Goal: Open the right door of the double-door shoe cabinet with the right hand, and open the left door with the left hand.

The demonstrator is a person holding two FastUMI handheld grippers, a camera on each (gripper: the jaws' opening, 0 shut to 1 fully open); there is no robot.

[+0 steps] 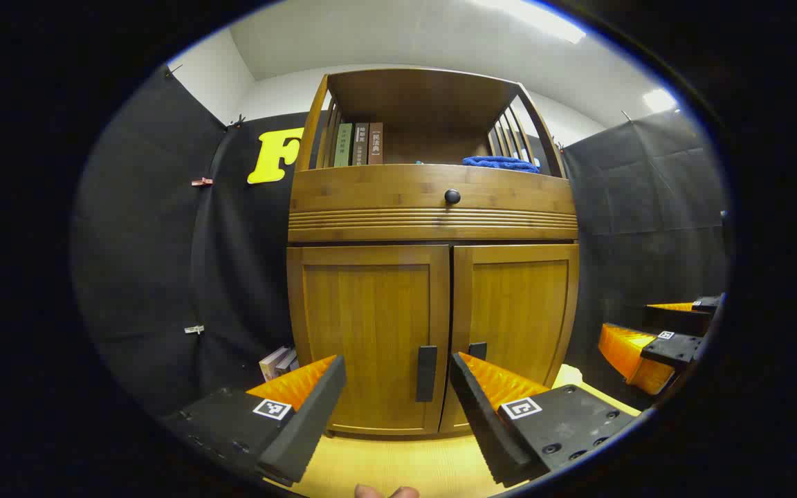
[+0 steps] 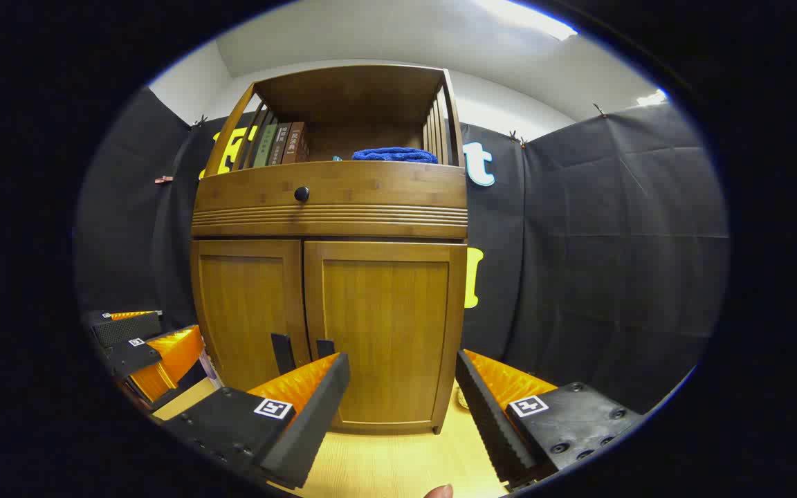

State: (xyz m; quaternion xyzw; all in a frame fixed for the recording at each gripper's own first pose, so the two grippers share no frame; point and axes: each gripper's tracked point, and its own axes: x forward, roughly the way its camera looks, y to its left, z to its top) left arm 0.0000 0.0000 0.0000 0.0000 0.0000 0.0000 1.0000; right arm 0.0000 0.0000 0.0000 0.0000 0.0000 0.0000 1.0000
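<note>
The wooden shoe cabinet stands in front of me with both doors shut. In the left gripper view its left door and right door meet at the middle, each with a dark vertical handle: the left handle and the right handle. My left gripper is open, a short way off, with the left handle between its fingers' lines. The right gripper shows at the far right. In the right gripper view my right gripper is open before the right door, right of its handle.
A drawer with a round knob sits above the doors. The open shelf on top holds books and a blue cloth. More books lean beside the cabinet's left foot. Light wooden floor lies below; black cloth walls surround.
</note>
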